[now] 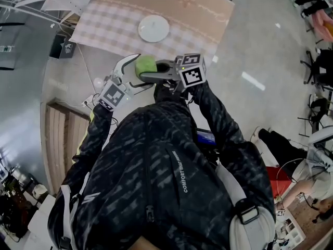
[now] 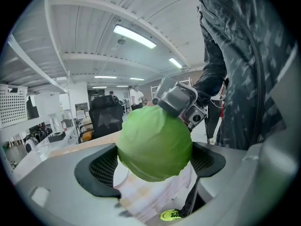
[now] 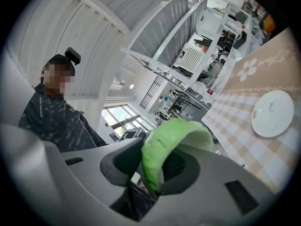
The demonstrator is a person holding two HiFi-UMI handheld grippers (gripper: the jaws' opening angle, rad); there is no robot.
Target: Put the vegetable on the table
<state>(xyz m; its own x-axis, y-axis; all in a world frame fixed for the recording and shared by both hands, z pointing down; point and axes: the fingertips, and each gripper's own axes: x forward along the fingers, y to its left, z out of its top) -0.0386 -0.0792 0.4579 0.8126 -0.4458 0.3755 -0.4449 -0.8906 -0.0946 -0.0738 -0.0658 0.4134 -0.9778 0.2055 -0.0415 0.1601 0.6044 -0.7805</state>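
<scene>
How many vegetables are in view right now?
1: a green cabbage, gripped by the left tool and the right tool, by the edge of the table. Others may be hidden.

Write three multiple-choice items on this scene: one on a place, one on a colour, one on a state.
1. Where is the plate?
A. on the checked cloth
B. on the floor
C. in a tool

2. What colour is the cabbage?
A. purple
B. green
C. white

3. What is the cabbage's state?
A. lying on the cloth
B. held up by both tools
C. lying on the plate

Key:
1 A, the head view shows the plate on the cloth.
2 B, every view shows green leaves.
3 B, the left tool clamps its body and the right tool pinches a leaf.
</scene>
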